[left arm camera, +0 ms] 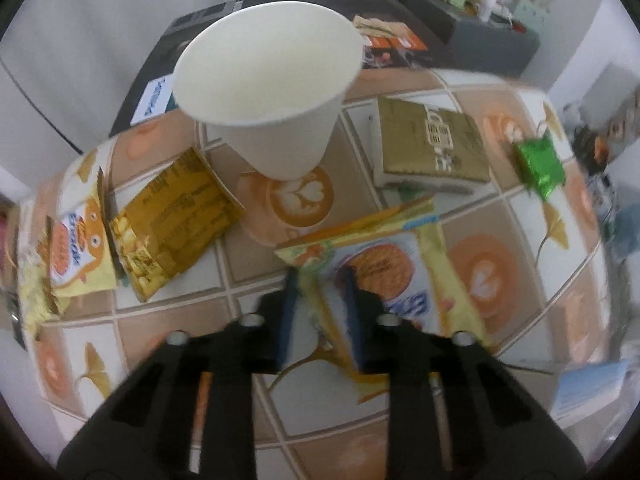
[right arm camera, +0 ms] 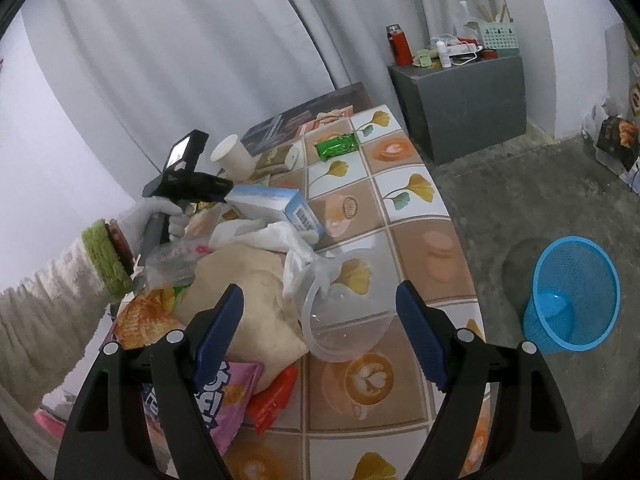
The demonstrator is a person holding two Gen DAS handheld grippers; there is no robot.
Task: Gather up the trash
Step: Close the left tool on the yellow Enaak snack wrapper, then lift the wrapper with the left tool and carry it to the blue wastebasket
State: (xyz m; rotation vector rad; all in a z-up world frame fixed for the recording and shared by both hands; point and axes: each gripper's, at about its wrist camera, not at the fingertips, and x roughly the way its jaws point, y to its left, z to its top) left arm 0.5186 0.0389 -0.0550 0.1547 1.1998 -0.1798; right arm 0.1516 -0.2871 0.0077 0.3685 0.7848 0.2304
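My left gripper (left arm camera: 320,280) points down at the table and is shut on the near edge of a yellow biscuit wrapper (left arm camera: 384,272), which folds up between the blue pads. Beyond it stand a white paper cup (left arm camera: 272,92), a gold snack packet (left arm camera: 176,224), a gold box (left arm camera: 432,148) and a green foil wrapper (left arm camera: 540,164). My right gripper (right arm camera: 320,292) hangs open above a clear plastic cup (right arm camera: 344,328) lying on its side, touching nothing. A blue mesh bin (right arm camera: 572,300) stands on the floor to the right of the table.
The table (right arm camera: 400,224) has a tile-pattern cloth. Near my right gripper lie a beige bag (right arm camera: 244,292), a white plastic bag (right arm camera: 280,240), a blue-and-white box (right arm camera: 272,204), a pink snack bag (right arm camera: 228,400) and a red wrapper (right arm camera: 272,400). A grey cabinet (right arm camera: 460,92) stands behind.
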